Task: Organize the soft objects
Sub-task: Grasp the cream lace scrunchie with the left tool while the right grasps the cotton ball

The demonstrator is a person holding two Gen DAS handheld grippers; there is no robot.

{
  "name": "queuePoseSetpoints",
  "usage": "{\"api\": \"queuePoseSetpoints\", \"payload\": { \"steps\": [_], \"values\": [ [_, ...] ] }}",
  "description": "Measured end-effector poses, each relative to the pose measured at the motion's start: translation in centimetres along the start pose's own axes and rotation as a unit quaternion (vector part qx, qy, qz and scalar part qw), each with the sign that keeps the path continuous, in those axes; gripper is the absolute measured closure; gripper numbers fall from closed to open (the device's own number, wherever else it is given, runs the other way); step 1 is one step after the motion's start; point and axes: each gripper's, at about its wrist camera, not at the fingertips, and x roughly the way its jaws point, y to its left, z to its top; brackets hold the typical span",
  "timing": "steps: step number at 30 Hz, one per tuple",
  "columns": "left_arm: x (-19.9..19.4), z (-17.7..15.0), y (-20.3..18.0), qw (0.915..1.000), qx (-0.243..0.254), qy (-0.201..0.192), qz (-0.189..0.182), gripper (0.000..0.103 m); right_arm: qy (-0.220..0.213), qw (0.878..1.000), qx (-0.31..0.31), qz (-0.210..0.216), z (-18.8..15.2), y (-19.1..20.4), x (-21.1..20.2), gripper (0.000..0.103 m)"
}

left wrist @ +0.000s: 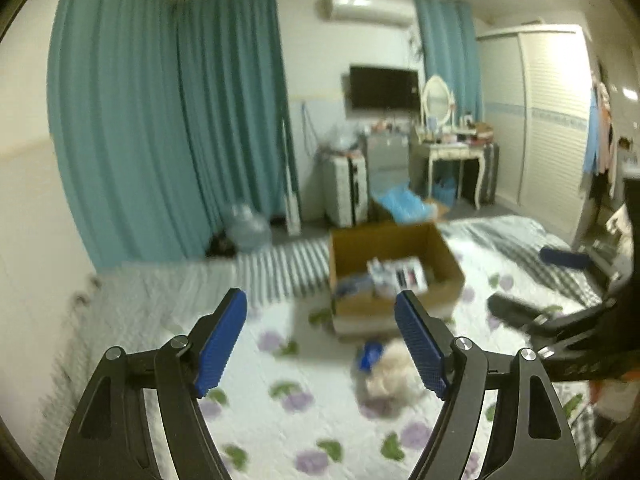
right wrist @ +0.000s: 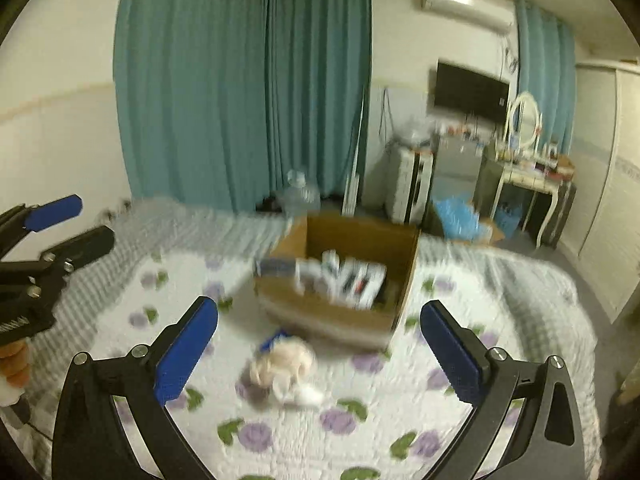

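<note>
A cream plush toy [left wrist: 386, 376] with a blue part lies on the floral bedspread [left wrist: 304, 420], in front of an open cardboard box [left wrist: 444, 256] that holds packets. My left gripper [left wrist: 320, 340] is open and empty, above the bed, with the toy near its right finger. In the right wrist view the toy [right wrist: 286, 364] lies between my open, empty right gripper's [right wrist: 320, 354] fingers but farther off, in front of the box [right wrist: 400, 236]. The left gripper [right wrist: 56, 236] shows at that view's left edge; the right gripper [left wrist: 552, 292] shows at the left view's right edge. Both views are blurred.
Teal curtains [left wrist: 160, 120] hang behind the bed. A clear water jug [left wrist: 248, 228], a white suitcase [left wrist: 348, 192], a blue bag in a box [left wrist: 404, 200], a dressing table with mirror [left wrist: 452, 148] and a white wardrobe [left wrist: 552, 120] stand beyond.
</note>
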Motion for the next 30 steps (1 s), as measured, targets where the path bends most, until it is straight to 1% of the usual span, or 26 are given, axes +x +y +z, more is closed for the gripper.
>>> {"api": "queuePoseSetpoints", "payload": {
  "steps": [1, 2, 3, 5, 6, 8, 9, 10, 12, 15, 17, 19, 21, 22, 25, 27, 28, 30],
  "values": [
    [1.0, -1.5, 0.0, 0.9997, -0.014, 0.015, -0.009, 0.025, 0.019, 1.0, 0.001, -0.001, -1.0, 0.0, 1.5, 0.001],
    [1.9, -2.5, -0.1, 0.9992, -0.02, 0.029, -0.017, 0.025, 0.049, 0.999, 0.004, 0.001, -2.5, -0.2, 3.8, 0.001],
    [3.7, -3.7, -0.2, 0.9982, -0.025, 0.049, -0.024, 0.025, 0.066, 0.998, 0.007, 0.002, -3.6, -0.2, 5.1, 0.001],
    [5.5, -5.5, -1.1, 0.9972, -0.024, 0.069, -0.016, 0.025, 0.099, 0.995, 0.013, 0.001, -6.2, -0.4, 7.7, 0.001],
    [7.2, -6.6, -1.5, 0.9967, -0.02, 0.079, -0.007, 0.025, 0.111, 0.994, 0.014, 0.003, -7.3, -0.7, 8.7, 0.001],
    [8.7, -8.3, -1.7, 0.9957, -0.016, 0.091, -0.005, 0.025, 0.128, 0.992, 0.015, 0.004, -8.8, -0.9, 10.5, 0.001],
    [9.9, -9.2, -1.9, 0.9948, -0.018, 0.1, -0.008, 0.025, 0.135, 0.991, 0.015, 0.007, -9.6, -0.9, 11.4, 0.001],
    [10.1, -10.1, -1.8, 0.9941, -0.019, 0.106, -0.013, 0.025, 0.141, 0.99, 0.017, 0.007, -10.3, -1.0, 12.1, 0.001],
    [11.3, -11.5, -1.9, 0.9928, -0.017, 0.117, -0.019, 0.026, 0.146, 0.989, 0.018, 0.006, -10.7, -1.2, 13.0, 0.001],
    [12.4, -13.1, -2.1, 0.992, -0.007, 0.126, -0.013, 0.025, 0.154, 0.988, 0.01, -0.009, -11.5, -1.2, 14.2, 0.001],
    [13.2, -14.0, -2.0, 0.9909, -0.007, 0.133, -0.018, 0.025, 0.163, 0.986, 0.001, -0.016, -11.8, -1.0, 15.4, 0.003],
    [13.7, -14.4, -2.0, 0.9902, -0.005, 0.138, -0.021, 0.025, 0.172, 0.985, -0.001, -0.007, -11.8, -1.0, 16.5, 0.008],
    [14.0, -14.9, -1.9, 0.99, -0.002, 0.14, -0.018, 0.025, 0.183, 0.983, 0.0, 0.006, -12.0, -0.7, 17.5, 0.016],
    [14.2, -15.1, -1.9, 0.9897, -0.002, 0.142, -0.017, 0.025, 0.19, 0.982, -0.001, 0.012, -12.1, -0.5, 17.9, 0.018],
    [14.6, -15.7, -1.7, 0.9884, -0.007, 0.15, -0.02, 0.025, 0.2, 0.979, -0.008, 0.025, -12.2, 0.1, 18.8, 0.026],
    [14.7, -15.9, -1.8, 0.9878, -0.005, 0.154, -0.019, 0.025, 0.208, 0.977, 0.001, 0.039, -12.4, 0.2, 19.1, 0.039],
    [14.7, -15.9, -1.8, 0.9878, -0.003, 0.154, -0.018, 0.025, 0.212, 0.976, 0.007, 0.048, -12.5, 0.1, 19.1, 0.043],
    [14.6, -16.0, -2.0, 0.988, 0.0, 0.154, -0.018, 0.025, 0.214, 0.975, 0.011, 0.06, -12.6, 0.2, 18.9, 0.061]
  ]
}}
